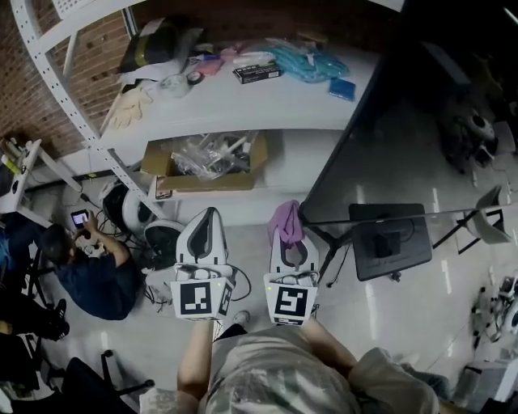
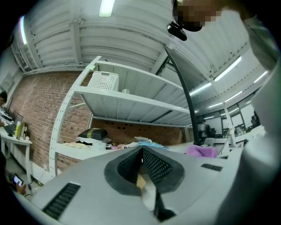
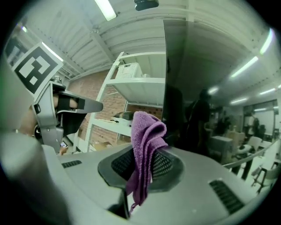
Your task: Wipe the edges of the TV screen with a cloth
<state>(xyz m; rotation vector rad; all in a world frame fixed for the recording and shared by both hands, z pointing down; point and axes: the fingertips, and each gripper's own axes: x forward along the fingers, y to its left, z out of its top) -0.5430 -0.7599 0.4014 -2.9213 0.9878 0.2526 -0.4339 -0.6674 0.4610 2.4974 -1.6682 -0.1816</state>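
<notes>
Approach to the TV screen (image 1: 374, 145) edge, wiping not begun.
Your right gripper (image 3: 145, 161) clamps the purple cloth (image 3: 147, 136); left gripper (image 2: 141, 161) is closed, empty. Next, press cloth onto the edge just ahead.

Workshop or lab, probably. Brick wall (image 1: 20, 89) at upper left. White perforated-steel shelving (image 1: 267, 105) across the top, strewn with bags and gloves. Open cardboard box (image 1: 206, 183) of bagged parts beneath. Overhead, strip light (image 2: 106, 7) on corrugated ceiling (image 2: 131, 39).

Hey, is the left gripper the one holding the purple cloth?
No, the purple cloth is pinched in the right gripper; the left gripper is shut on nothing.
</notes>
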